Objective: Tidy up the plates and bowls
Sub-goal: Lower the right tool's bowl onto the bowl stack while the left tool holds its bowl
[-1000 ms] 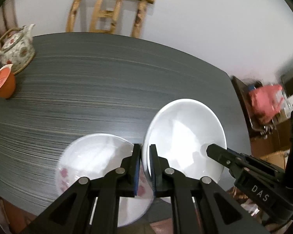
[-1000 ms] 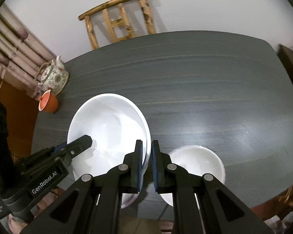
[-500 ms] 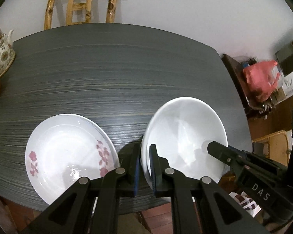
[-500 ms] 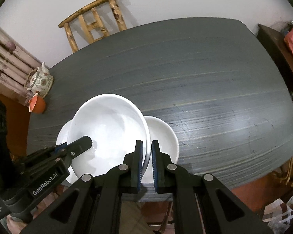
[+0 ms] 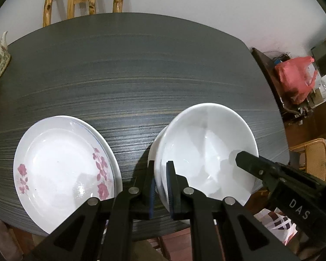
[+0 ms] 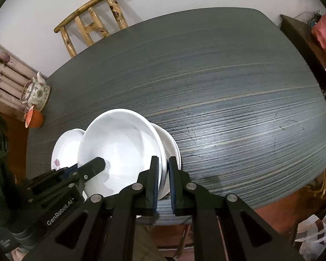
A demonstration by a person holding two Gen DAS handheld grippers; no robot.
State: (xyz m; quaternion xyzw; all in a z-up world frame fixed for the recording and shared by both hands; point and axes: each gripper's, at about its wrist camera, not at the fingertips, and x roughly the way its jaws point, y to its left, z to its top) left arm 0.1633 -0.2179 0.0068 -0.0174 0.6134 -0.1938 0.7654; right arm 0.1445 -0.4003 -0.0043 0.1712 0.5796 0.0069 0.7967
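Observation:
A large white bowl (image 5: 206,152) (image 6: 119,148) is carried by both grippers. My left gripper (image 5: 160,169) (image 6: 97,163) is shut on its left rim, and my right gripper (image 6: 163,165) (image 5: 239,158) is shut on its right rim. Directly under it sits a smaller white bowl (image 5: 154,150) (image 6: 173,150) on the dark table (image 5: 141,65), mostly hidden; whether the two bowls touch I cannot tell. To the left, a white plate with pink flowers (image 5: 63,165) (image 6: 65,150) lies near the table's front edge.
A flowered teapot (image 6: 35,93) and an orange cup (image 6: 33,118) stand at the table's left edge. A wooden chair (image 6: 93,21) is behind the table. A red bag (image 5: 293,78) lies on a side unit to the right.
Both grippers carried the large bowl sideways and down; it now hangs over the smaller bowl. The flowered plate has come fully into the left view.

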